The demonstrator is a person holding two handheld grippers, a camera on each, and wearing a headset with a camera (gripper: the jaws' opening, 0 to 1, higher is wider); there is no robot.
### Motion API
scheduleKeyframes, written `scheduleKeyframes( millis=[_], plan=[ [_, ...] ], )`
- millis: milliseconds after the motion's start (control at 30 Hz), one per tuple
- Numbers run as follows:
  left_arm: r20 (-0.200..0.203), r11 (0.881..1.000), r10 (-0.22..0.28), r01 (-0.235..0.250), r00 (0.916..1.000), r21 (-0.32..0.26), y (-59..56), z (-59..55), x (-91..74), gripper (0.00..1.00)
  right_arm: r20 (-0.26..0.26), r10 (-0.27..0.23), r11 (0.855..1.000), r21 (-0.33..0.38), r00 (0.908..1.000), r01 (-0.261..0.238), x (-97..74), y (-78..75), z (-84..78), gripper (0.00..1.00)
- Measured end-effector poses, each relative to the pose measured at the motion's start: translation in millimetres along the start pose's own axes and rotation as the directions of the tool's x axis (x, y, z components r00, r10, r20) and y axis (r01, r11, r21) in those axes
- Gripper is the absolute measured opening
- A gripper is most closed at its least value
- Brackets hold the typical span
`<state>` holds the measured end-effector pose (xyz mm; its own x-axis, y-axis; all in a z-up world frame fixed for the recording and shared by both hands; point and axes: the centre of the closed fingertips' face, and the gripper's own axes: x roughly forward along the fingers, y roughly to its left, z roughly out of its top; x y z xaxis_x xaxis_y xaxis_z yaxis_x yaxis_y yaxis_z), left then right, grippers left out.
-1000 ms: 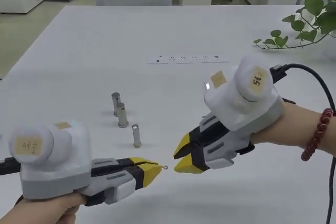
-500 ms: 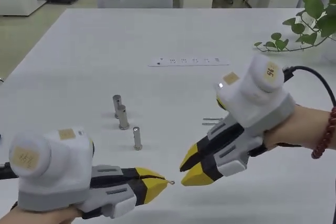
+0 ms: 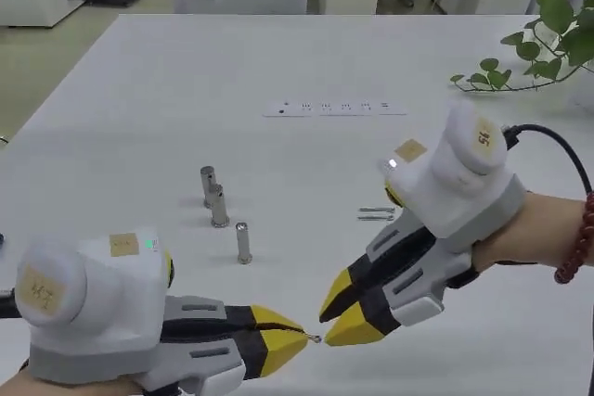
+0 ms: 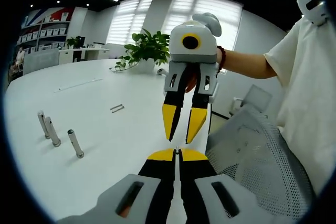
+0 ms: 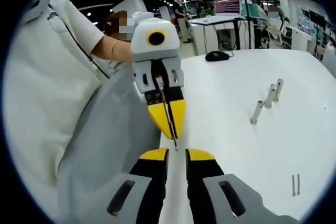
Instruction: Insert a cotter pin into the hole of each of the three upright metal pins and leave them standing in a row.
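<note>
Cotter pin (image 3: 315, 338) juts from left gripper's (image 3: 299, 341) clamped fingers toward right gripper's (image 3: 325, 326) parted ones.

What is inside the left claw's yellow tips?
A thin cotter pin is pinched in the left claw; its end pokes out. The rest is hidden between the shut tips.

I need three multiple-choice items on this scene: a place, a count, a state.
1. The loose cotter pins lie: A) on the table, right of the upright metal pins; B) in a tray; C) in a cup.
2. Upright metal pins: A) two; B) three; C) five.
3. The left claw is: A) open; B) shut on a cotter pin; C) shut on a metal pin.
1A, they rest near the right claw; 2B, three stand together; 3B, a thin pin protrudes from its closed tips.
</note>
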<state>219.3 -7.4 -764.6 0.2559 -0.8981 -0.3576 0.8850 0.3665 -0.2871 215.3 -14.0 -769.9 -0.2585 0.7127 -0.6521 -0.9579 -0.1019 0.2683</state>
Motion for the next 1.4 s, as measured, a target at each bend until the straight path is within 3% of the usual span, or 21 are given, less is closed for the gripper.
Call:
scheduleKeyframes(
  millis=[800, 967, 1400],
  plan=[
    [0.017, 0.995, -0.084, 0.083, 0.9964, 0.051, -16.2, 4.8, 0.1, 0.0, 0.027, 0.094, 0.995, 0.02, 0.9952, -0.095, 9.2, 16.4, -0.4, 0.07],
    [0.026, 0.995, -0.092, 0.09, 0.9954, 0.053, -17.8, 6.3, -0.7, 0.0, 0.03, 0.098, 0.995, 0.02, 0.9947, -0.099, 9.9, 17.0, -0.3, 0.05],
    [0.025, 0.994, -0.083, 0.081, 0.9963, 0.076, -15.3, 6.1, -0.6, 0.0, 0.017, 0.079, 0.995, -0.061, 0.9967, -0.078, 10.0, 14.9, 0.2, 0.03]
  ],
)
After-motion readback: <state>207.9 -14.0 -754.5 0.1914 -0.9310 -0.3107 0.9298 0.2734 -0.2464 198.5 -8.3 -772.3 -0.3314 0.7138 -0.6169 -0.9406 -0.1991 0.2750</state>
